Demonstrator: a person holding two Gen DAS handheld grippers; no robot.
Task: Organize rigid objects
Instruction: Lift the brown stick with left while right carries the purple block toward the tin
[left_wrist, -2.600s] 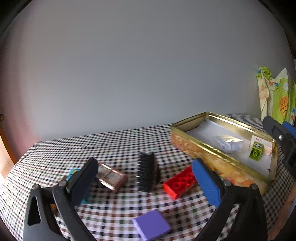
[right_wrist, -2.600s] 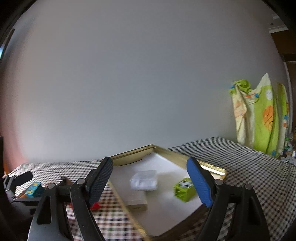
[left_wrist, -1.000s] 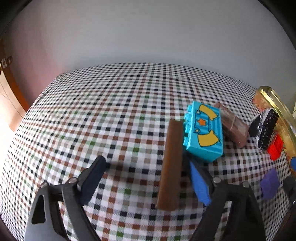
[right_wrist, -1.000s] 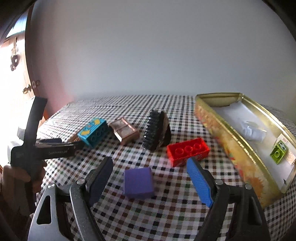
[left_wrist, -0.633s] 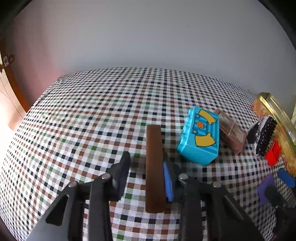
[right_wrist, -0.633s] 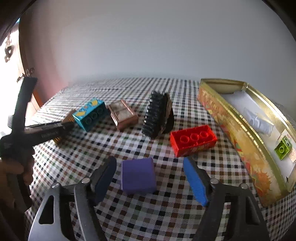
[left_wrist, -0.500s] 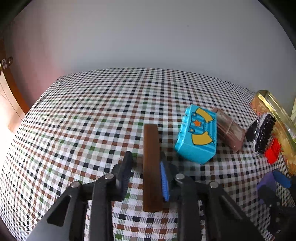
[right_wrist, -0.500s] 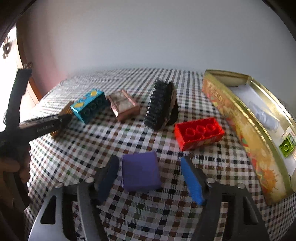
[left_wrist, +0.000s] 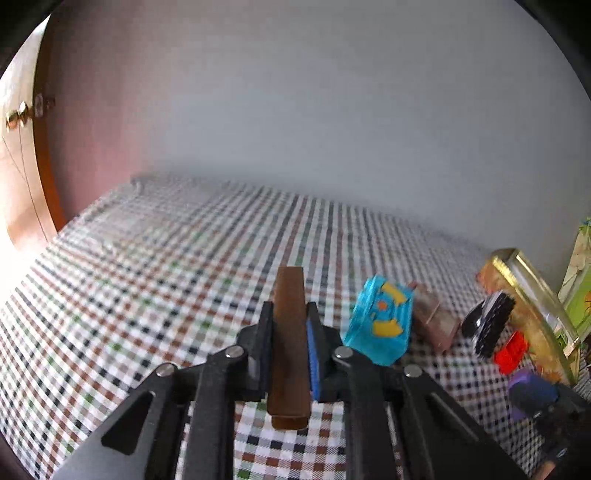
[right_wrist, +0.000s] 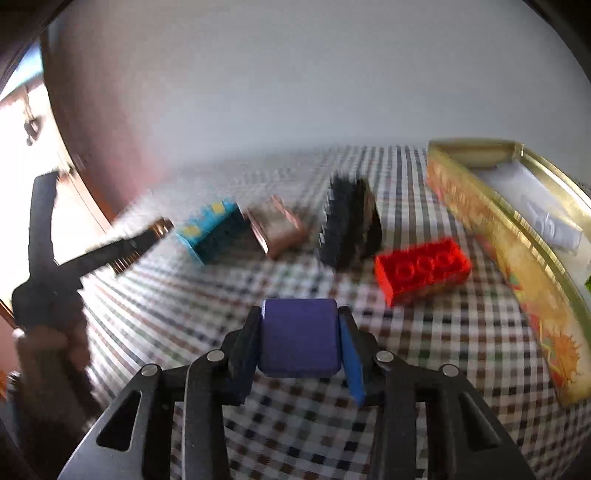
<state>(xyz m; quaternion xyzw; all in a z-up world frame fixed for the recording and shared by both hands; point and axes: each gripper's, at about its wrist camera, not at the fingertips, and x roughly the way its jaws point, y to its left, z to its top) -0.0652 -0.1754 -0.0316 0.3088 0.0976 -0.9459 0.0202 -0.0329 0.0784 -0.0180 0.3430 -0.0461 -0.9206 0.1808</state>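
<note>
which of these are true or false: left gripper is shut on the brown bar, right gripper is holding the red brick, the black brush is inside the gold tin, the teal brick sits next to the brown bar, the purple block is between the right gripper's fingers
1. The left gripper is shut on the brown bar. True.
2. The right gripper holds the red brick. False: the red brick lies on the checked tablecloth, clear of the fingers.
3. The black brush is inside the gold tin. False: it stands on the cloth outside the tin.
4. The teal brick sits next to the brown bar. True, just to its right in the left wrist view.
5. The purple block is between the right gripper's fingers. True.
</note>
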